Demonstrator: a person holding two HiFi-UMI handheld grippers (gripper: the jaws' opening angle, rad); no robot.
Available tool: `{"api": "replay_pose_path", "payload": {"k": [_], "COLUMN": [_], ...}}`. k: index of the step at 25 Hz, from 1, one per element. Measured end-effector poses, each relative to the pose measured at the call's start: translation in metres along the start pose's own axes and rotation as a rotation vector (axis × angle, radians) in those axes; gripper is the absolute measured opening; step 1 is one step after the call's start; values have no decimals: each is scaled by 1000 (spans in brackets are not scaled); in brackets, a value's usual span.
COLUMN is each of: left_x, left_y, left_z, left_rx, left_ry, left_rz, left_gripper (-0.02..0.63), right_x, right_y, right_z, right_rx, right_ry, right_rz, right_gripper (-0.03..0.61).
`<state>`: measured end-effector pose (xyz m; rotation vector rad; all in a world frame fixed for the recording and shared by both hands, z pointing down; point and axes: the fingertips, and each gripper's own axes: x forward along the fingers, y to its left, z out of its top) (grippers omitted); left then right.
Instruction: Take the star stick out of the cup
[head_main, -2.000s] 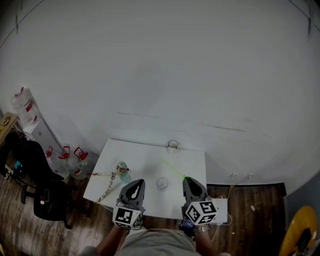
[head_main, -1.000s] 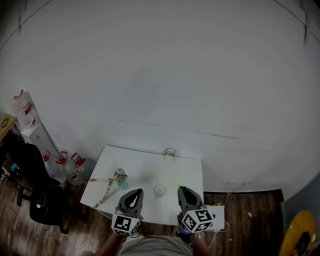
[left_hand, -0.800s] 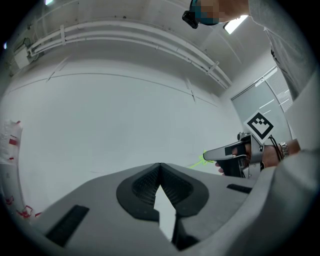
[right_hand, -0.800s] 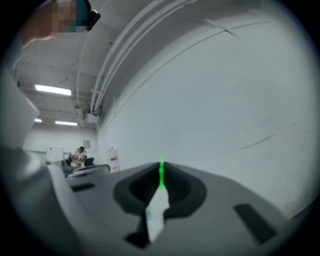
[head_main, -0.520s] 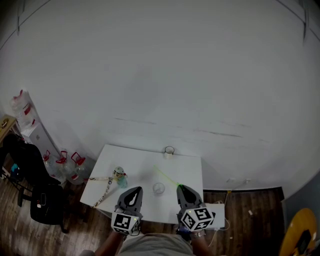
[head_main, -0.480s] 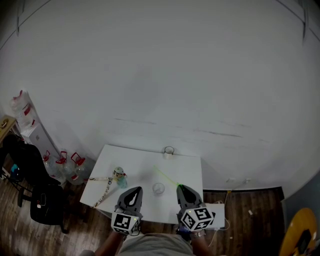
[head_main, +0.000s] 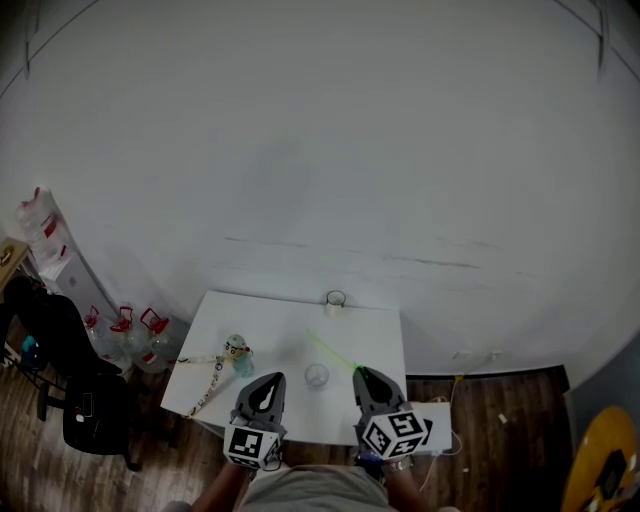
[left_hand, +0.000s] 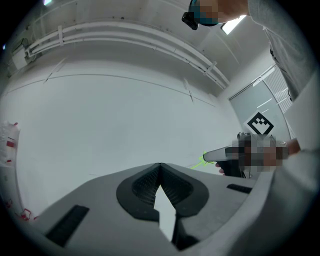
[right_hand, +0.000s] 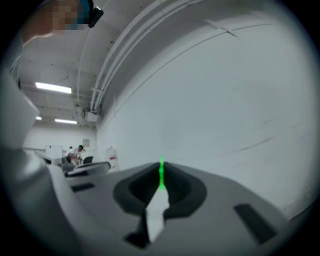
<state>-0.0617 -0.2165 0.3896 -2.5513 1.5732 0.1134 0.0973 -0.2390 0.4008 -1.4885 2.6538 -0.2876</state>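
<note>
— Over the white table (head_main: 290, 320), where's the star stick (head_main: 331, 351)?
— Outside the round, glassy cup (head_main: 318, 376): thin, bright green, pinched between the right gripper (head_main: 360, 373)'s closed jaws. Left gripper (head_main: 268, 382): ribbed pads (left_hand: 142, 184) pressed together, empty.

We take the white table (head_main: 283, 325) as our landmark. Near its left edge stands a small bottle (head_main: 238, 353), a lanyard (head_main: 208, 385) trailing beside it. Left of the table, water jugs (head_main: 152, 335) sit on the wood floor (head_main: 500, 450), with a black chair (head_main: 85, 400) farther left. A white box (head_main: 440, 425) lies by the table's right side.
</note>
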Motion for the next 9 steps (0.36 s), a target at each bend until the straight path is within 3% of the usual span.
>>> {"api": "replay_pose_path", "payload": {"k": [9], "left_x": [-8], "left_y": [3], "left_z": [-10], "left_rx": [-23], "left_ry": [21], "left_rz": [12], "left_gripper": [31], "right_x": [2], "right_y": [6], "right_z": [-8], "right_rx": [-9], "right_ry": [19], "right_rz": [3], "right_gripper": [44]}}
